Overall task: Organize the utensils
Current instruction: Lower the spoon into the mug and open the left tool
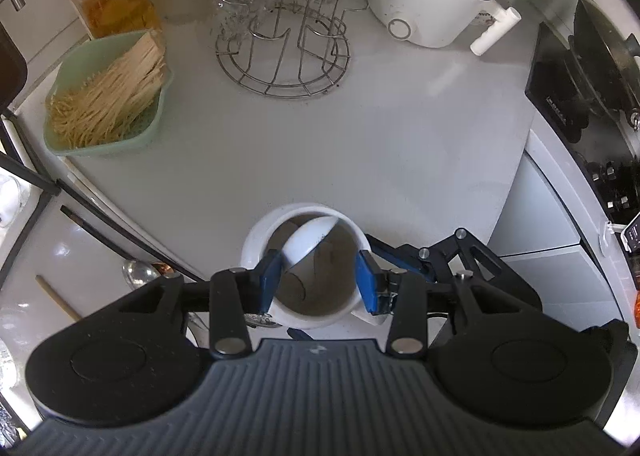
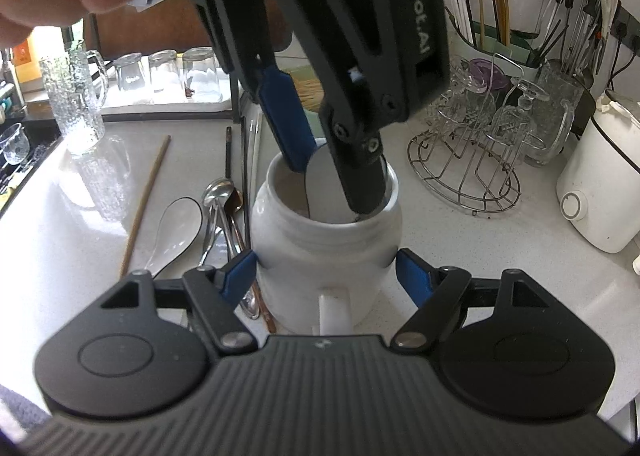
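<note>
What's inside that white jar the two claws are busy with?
Inside the white jar a white ceramic spoon leans against the wall, and the left gripper reaches into the mouth. The right gripper brackets the jar. The bottom looks brownish; anything lower is hidden.
</note>
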The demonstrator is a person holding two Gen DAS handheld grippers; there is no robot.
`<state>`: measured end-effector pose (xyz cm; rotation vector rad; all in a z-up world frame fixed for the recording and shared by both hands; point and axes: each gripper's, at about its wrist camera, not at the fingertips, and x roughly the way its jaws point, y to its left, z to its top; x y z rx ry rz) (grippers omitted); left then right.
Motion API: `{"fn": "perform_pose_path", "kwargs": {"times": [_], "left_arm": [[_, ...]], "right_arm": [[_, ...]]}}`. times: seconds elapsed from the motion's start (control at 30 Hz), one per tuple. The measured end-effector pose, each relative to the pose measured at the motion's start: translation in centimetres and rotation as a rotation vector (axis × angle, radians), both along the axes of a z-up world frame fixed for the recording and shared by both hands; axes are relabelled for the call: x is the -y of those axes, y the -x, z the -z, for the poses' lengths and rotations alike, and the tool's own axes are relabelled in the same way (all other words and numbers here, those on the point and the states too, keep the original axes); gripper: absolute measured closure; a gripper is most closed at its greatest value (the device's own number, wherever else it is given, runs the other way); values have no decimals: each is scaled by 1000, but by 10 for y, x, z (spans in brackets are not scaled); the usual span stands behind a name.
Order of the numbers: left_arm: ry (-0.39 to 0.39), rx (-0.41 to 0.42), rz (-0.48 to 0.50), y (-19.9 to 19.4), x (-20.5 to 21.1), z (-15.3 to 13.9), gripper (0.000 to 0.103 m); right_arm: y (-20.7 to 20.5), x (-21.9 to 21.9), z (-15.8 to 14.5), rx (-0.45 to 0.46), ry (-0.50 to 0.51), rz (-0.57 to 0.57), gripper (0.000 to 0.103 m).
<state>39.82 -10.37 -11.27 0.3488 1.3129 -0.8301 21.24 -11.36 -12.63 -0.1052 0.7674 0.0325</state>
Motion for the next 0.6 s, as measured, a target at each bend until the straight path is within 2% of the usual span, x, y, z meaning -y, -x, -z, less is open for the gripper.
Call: {"fn": "perform_pose_path", "kwargs": {"times": [0.23, 0.33, 0.6], "left_arm": [[32, 4, -34, 0, -6, -6, 53], [57, 28, -52, 1, -10, -14, 49], [147, 90, -139, 10, -30, -34, 49]], "right_arm": [[0, 1, 0, 2, -1, -5, 25], [1, 1, 1, 4, -1, -9, 25], [1, 1, 1, 10, -3, -20, 25]]}}
